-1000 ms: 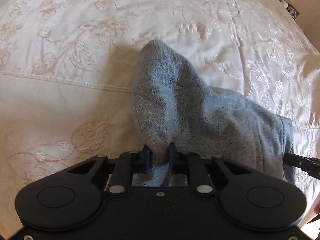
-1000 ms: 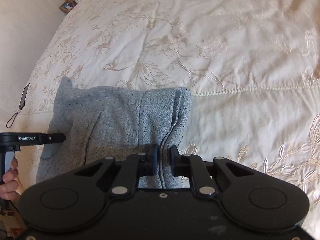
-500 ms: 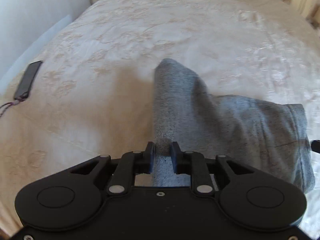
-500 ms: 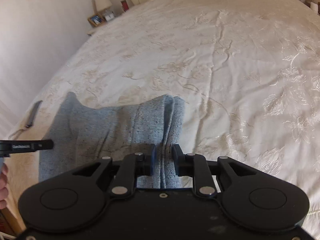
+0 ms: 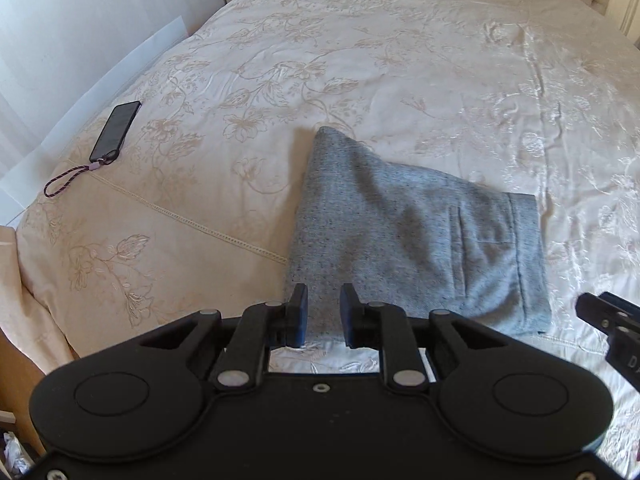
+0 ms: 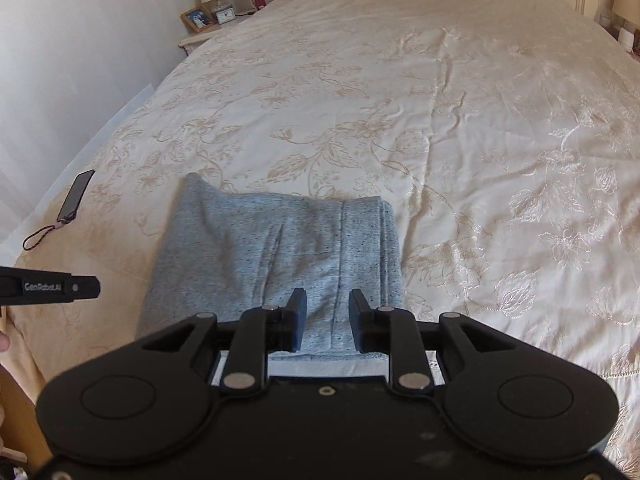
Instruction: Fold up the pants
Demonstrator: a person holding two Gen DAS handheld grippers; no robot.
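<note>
Left wrist view: left tool (image 5: 323,312) hovering with jaws parted to a narrow gap, gripping nothing. Folded grey pants (image 5: 416,236) lying flat on the bed (image 5: 400,60), directly ahead of and just beyond the fingertips, waistband side toward the right. Right tool (image 5: 600,312) showing at the right edge, just beside the near right corner of the pants. Phone (image 5: 116,131) with a wrist cord lying well apart, ahead and to the left.

Right wrist view: right tool (image 6: 327,314) also hovering with a narrow open gap, gripping nothing. Pants (image 6: 280,248) lying just ahead, near edge visible between the fingers. Left tool (image 6: 86,288) showing to the left, beside the bundle.

Risk assessment: far left corner peaking into a point, possibly springing open if left unpressed. Snagging a top layer on a fingertip while moving off, dragging the fold apart. Soft knit slumping on the slippery embroidered cover.
</note>
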